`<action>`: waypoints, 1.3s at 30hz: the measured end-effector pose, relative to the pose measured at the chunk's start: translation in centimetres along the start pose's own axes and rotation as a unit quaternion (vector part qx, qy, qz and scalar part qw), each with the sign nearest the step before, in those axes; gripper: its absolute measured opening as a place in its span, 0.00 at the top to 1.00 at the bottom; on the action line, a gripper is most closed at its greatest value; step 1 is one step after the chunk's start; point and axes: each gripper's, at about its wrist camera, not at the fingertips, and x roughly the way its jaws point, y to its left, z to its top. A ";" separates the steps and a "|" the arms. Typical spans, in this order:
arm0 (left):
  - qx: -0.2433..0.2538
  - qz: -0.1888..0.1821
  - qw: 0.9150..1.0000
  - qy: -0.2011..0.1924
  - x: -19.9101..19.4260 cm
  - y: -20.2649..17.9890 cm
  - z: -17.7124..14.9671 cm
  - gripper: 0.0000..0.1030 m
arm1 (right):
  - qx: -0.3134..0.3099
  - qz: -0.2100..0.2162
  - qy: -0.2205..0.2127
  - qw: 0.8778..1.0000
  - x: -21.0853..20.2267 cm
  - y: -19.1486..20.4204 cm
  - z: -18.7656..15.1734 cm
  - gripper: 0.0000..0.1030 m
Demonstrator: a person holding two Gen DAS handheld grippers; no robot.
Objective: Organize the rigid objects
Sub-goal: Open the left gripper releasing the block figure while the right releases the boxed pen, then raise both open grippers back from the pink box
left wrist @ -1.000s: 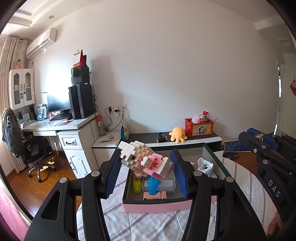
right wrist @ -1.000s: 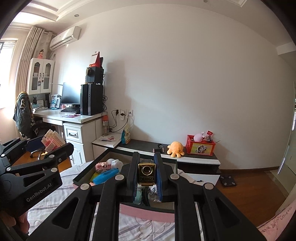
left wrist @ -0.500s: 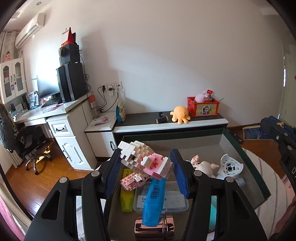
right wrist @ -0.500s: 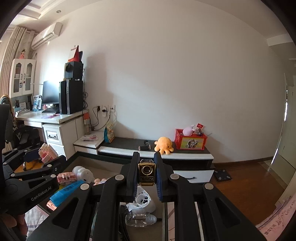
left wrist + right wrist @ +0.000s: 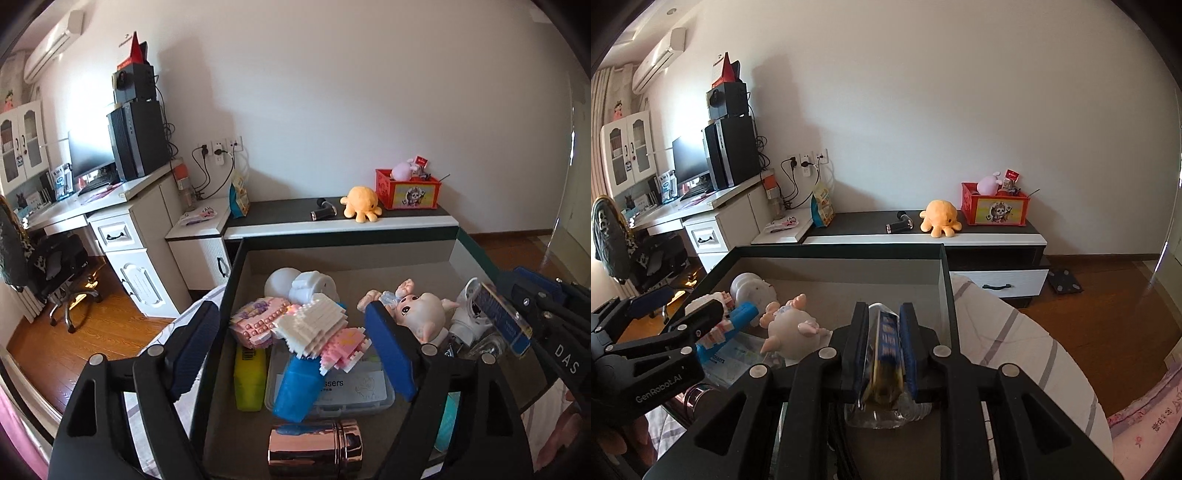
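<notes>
Lying between the spread left tongs (image 5: 295, 347), the block figure (image 5: 317, 338) rests in the box (image 5: 236, 266); right tongs (image 5: 884, 347) pinch a small bottle (image 5: 886, 350).

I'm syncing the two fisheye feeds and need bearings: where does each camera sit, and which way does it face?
Left wrist: on the left claw, facing the far wall over the dark box; its open fingers straddle the block figure; the right claw enters at right.
Right wrist: on the right claw, facing the same wall; its fingers clamp a flat blue-and-gold item; the left claw enters at left.
Shared: box, pig doll, orange octopus plush.
</notes>
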 end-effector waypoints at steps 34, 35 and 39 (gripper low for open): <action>-0.028 0.016 0.982 -0.187 -37.6 3.9 -7.6 0.00 | -0.032 -0.003 -0.154 0.988 -34.6 7.9 -5.9 0.00; -0.028 0.018 0.981 -0.193 -38.3 3.9 -7.8 0.00 | -0.032 -0.003 -0.157 0.987 -35.2 8.0 -6.1 0.00; -0.030 0.027 0.977 -0.209 -40.5 4.1 -8.1 0.00 | -0.034 -0.003 -0.170 0.985 -37.5 8.5 -6.8 0.00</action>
